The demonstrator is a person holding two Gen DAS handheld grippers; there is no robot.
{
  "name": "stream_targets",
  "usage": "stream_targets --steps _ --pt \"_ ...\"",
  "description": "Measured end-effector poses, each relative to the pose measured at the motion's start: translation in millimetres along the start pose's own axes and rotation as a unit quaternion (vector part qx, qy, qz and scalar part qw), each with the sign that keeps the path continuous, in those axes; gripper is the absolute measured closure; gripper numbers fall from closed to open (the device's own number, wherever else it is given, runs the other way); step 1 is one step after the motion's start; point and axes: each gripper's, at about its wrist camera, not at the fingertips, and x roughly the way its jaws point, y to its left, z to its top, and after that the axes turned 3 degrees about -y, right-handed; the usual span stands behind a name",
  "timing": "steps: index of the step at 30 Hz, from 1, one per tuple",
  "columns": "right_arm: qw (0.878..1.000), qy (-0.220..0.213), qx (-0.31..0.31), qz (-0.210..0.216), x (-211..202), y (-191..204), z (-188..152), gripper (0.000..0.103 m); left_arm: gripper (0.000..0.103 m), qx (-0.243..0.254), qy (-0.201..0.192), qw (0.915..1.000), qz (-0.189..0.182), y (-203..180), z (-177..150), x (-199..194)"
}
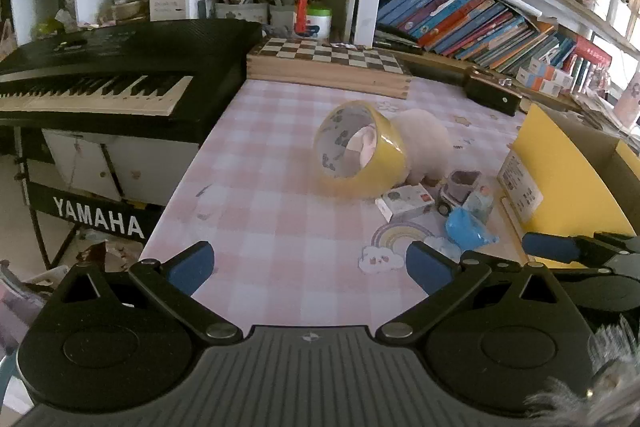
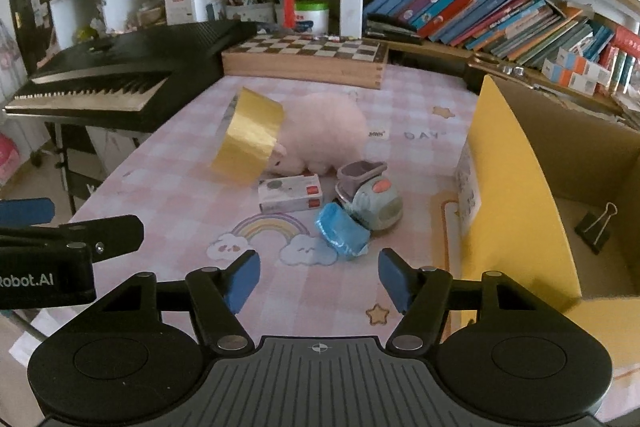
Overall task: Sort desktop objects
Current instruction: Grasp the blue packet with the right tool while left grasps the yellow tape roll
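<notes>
Pink checked cloth (image 2: 168, 187) covers the desk, with a keyboard (image 1: 104, 67) along its left edge, a chessboard box (image 2: 304, 61) at the back and bookshelves behind. Mid-desk a yellow tape roll (image 1: 360, 151) leans tilted against a pink plush (image 2: 324, 135), and just in front lie a small white box (image 2: 290, 193), a toy car (image 2: 372, 201) and a blue packet (image 2: 340, 231); at the right stands a yellow-flapped carton (image 2: 520, 187) with a binder clip (image 2: 596, 225) inside. Both the left gripper (image 1: 310, 267) and the right gripper (image 2: 319, 279) hang over the near cloth, jaws spread with nothing between them.
</notes>
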Motion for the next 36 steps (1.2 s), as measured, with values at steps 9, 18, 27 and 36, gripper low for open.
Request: stream_targets --steps 9,18,27,36 --pt "1.000 0.027 0.010 -0.003 34 -8 10 0.041 0.000 0.014 -0.003 0.9999 -0.008 -9 28 34" --pt "0.998 0.053 0.025 0.003 61 -17 14 0.053 0.000 0.041 -0.007 0.9984 -0.037 -30 60 85" --pt "0.998 0.056 0.022 0.004 71 -20 16 0.053 0.025 0.080 0.024 0.9957 -0.040 -58 75 122" --pt "0.998 0.053 0.006 0.018 74 -18 17 0.064 0.072 0.149 0.046 0.9868 -0.045 -75 64 126"
